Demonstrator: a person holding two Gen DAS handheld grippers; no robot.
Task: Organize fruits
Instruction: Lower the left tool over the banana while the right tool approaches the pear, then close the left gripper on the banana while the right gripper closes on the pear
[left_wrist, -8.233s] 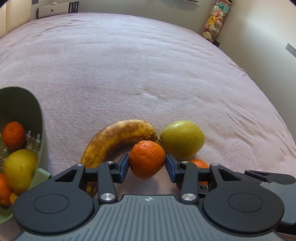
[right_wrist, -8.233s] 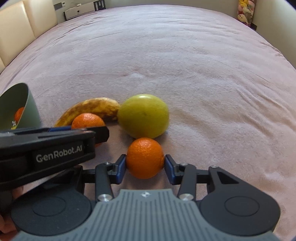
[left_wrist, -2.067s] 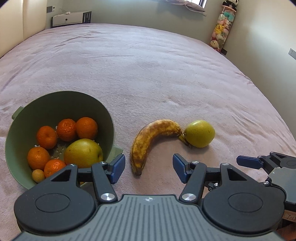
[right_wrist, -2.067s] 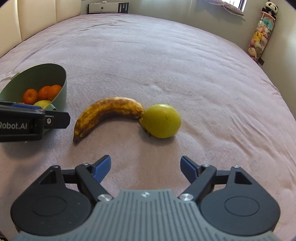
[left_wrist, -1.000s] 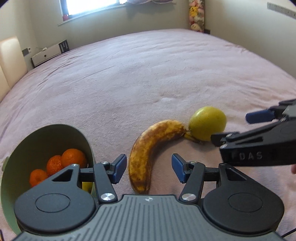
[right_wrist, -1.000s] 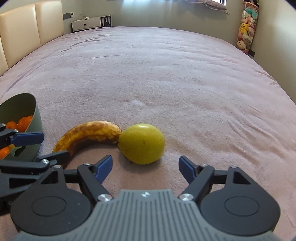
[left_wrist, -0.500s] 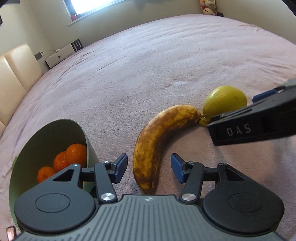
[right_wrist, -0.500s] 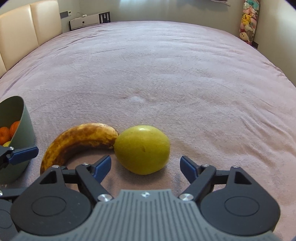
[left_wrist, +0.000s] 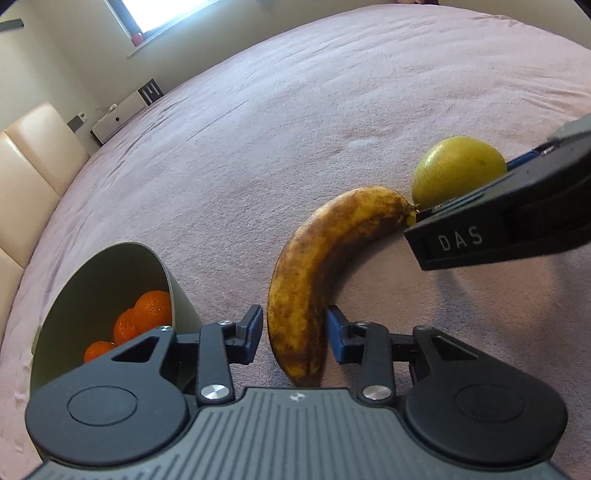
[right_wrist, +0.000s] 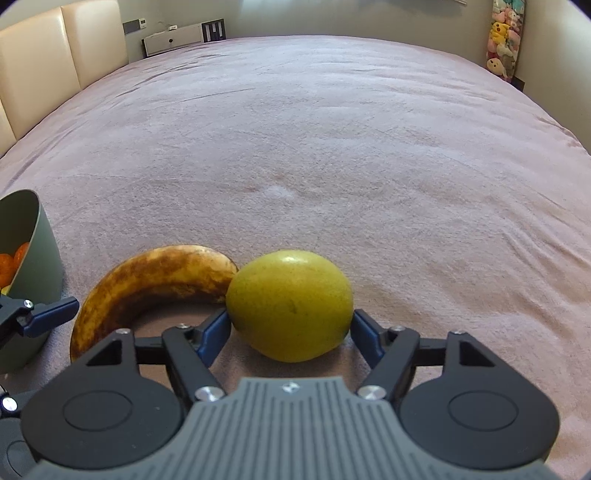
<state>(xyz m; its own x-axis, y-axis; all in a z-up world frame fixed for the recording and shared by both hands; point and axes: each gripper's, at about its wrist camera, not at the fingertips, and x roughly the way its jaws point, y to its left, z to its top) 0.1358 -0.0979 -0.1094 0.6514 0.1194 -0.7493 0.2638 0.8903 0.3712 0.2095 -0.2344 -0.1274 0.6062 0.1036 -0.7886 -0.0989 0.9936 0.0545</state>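
In the left wrist view, the left gripper (left_wrist: 294, 339) is straddling the lower end of the banana (left_wrist: 320, 273) at the bottom centre of the frame. Its 2 blue fingers (left_wrist: 252, 333) have just been closing; the right one is meeting the peel while the left one is showing a sliver of gap, so the grip is not yet full. The banana's long axis is running from between those fingers up and to the right, curving toward the yellow-green fruit (left_wrist: 458, 170), which its stem tip is touching. That fruit looks like a pear or lemon; which, I cannot tell.

In the right wrist view, the right gripper (right_wrist: 290, 334) is bracketing that fruit (right_wrist: 290, 304) at lower centre. Its fingers (right_wrist: 214, 334) have just been narrowing and are sitting at the fruit's 2 flanks, contact or a hair apart.

The banana is soft-looking, brown-mottled and curved; the round fruit is smooth and firm-looking.

At the left, just beside the banana, the matte green bowl (left_wrist: 92, 273) is holding glossy, dimpled oranges (left_wrist: 153, 308). Everything is resting on the bed (right_wrist: 332, 147), which is covered in napped pink fabric.
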